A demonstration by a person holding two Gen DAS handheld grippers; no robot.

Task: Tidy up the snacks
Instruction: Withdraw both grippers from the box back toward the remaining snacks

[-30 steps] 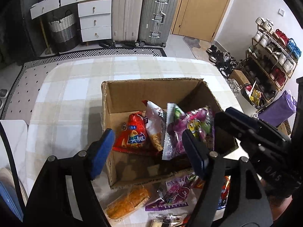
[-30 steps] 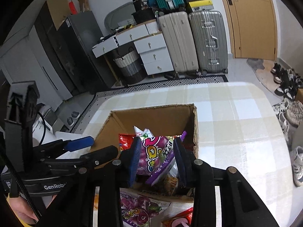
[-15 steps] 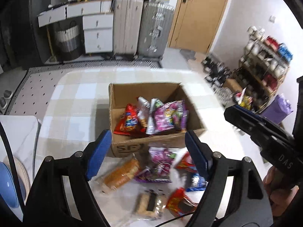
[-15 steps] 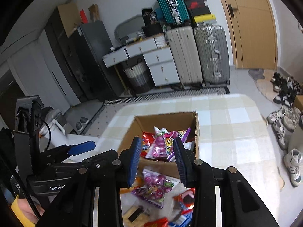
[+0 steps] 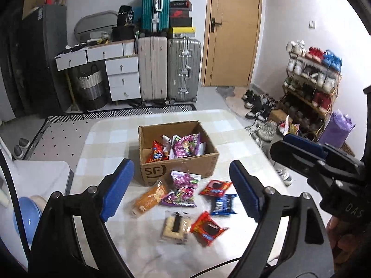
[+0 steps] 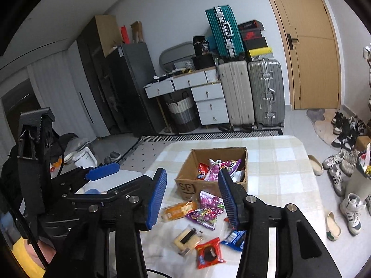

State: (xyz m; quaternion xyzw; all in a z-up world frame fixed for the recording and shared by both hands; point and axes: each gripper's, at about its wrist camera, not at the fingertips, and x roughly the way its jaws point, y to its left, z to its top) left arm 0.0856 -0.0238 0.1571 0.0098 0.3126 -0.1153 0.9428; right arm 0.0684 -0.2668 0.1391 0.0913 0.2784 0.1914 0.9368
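Left claw [image 5: 180, 192]: hovering above the near worktop edge, jaws standing wide apart, gripping nothing.
Right claw [image 6: 192, 198]: hanging just right of it, jaws parted, carrying nothing.
Worktop [image 5: 111, 136]: checked cloth lying bare around the box on its left, right and far sides.
Cardboard box [image 5: 178, 169]: sitting mid-worktop, open, packets standing inside.
Loose snacks [image 5: 185, 192]: lying scattered between box and near edge, among them an orange packet [image 5: 149, 197], purple bags, red packets [image 5: 208, 228], and a blue one [image 5: 223, 205].
Room: suitcases [image 5: 183, 69] and drawers [image 5: 121, 78] standing far; shoe rack [image 5: 310, 81] standing right.
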